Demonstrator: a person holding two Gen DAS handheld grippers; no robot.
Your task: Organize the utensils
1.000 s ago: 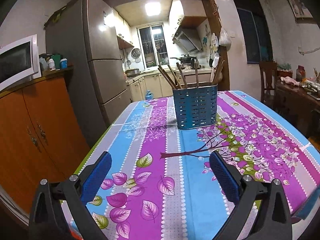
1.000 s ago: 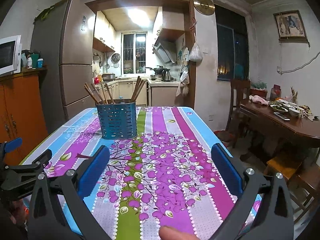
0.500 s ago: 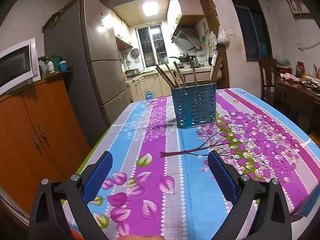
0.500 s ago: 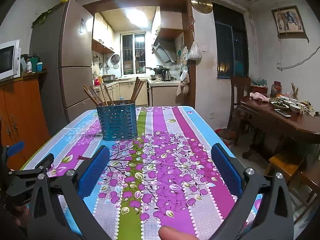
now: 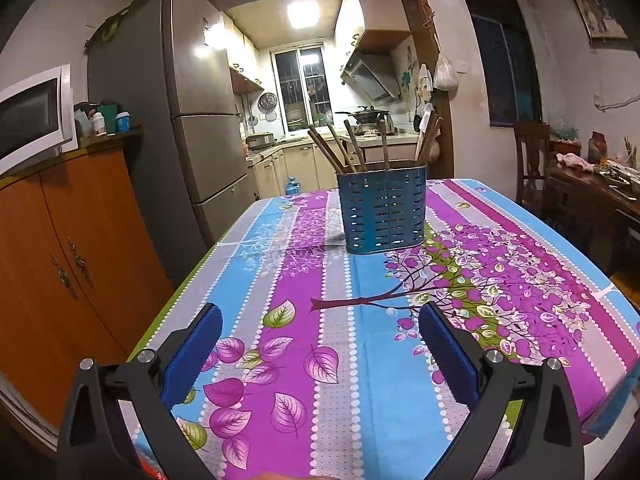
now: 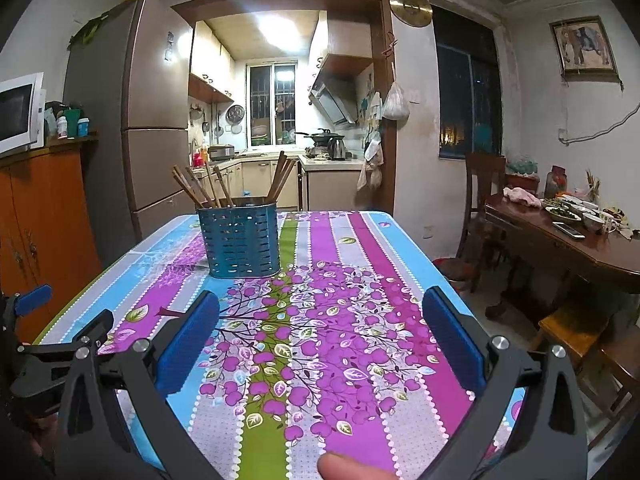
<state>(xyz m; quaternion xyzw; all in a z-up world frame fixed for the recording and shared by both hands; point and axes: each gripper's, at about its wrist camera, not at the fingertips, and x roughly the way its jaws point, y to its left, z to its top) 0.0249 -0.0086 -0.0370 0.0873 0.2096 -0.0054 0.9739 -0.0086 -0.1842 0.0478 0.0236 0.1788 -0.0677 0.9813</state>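
Observation:
A blue slotted utensil holder [image 5: 382, 208] stands upright on the table's far half; it also shows in the right wrist view [image 6: 239, 238]. Several wooden chopsticks [image 5: 347, 148] stick out of its top, also visible in the right wrist view [image 6: 206, 186]. My left gripper [image 5: 318, 322] is open and empty, hovering over the near part of the floral tablecloth [image 5: 340, 360]. My right gripper [image 6: 320, 308] is open and empty, over the tablecloth [image 6: 320, 340] to the right of the left gripper [image 6: 36, 312], well short of the holder.
An orange cabinet [image 5: 60, 260] with a microwave [image 5: 32, 116] stands left of the table, a fridge [image 5: 192, 120] behind it. A wooden dining table [image 6: 568, 240] with dishes and a chair [image 6: 484, 184] stand to the right. The kitchen lies beyond the table.
Both grippers have drawn back slightly from the holder, staying open and empty. The holder and chopsticks have not moved.

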